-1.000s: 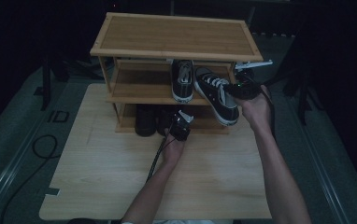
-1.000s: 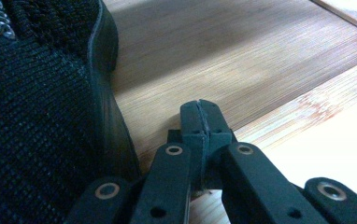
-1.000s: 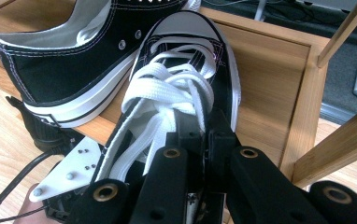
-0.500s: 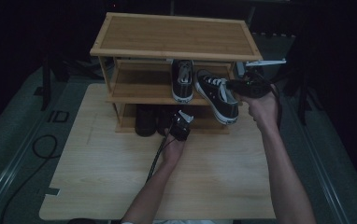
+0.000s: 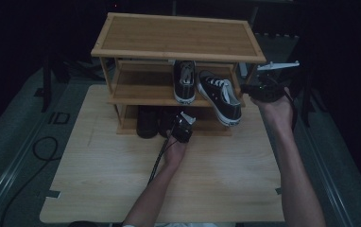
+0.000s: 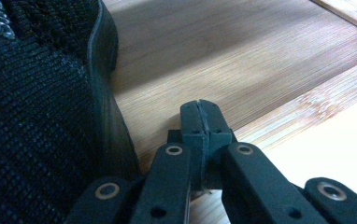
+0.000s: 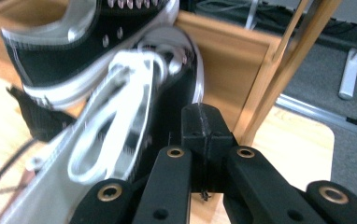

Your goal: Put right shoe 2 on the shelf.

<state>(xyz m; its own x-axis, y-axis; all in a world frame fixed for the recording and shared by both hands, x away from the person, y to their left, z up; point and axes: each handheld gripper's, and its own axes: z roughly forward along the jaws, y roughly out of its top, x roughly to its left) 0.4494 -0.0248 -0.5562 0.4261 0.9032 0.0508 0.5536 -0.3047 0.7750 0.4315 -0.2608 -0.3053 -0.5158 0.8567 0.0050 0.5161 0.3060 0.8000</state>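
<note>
Right jaws pressed together beside the angled sneaker on the middle shelf

My right gripper [image 5: 258, 89] sits just off the right end of the shoe rack [image 5: 178, 38], jaws having just closed with nothing between them — the angled sneaker [image 5: 220, 97] lies to their left, apart from them. Its long axis runs slantwise, toe overhanging the shelf front toward me, unlike the straight sneaker [image 5: 184, 80] beside it. My right hand is the nearer one; squaring the shoe likely calls for a push from that side. My left gripper [image 5: 182, 127], jaws shut and empty, rests low by the black shoe [image 6: 41, 116] at the bottom shelf above the bench [image 5: 122, 189].
</note>
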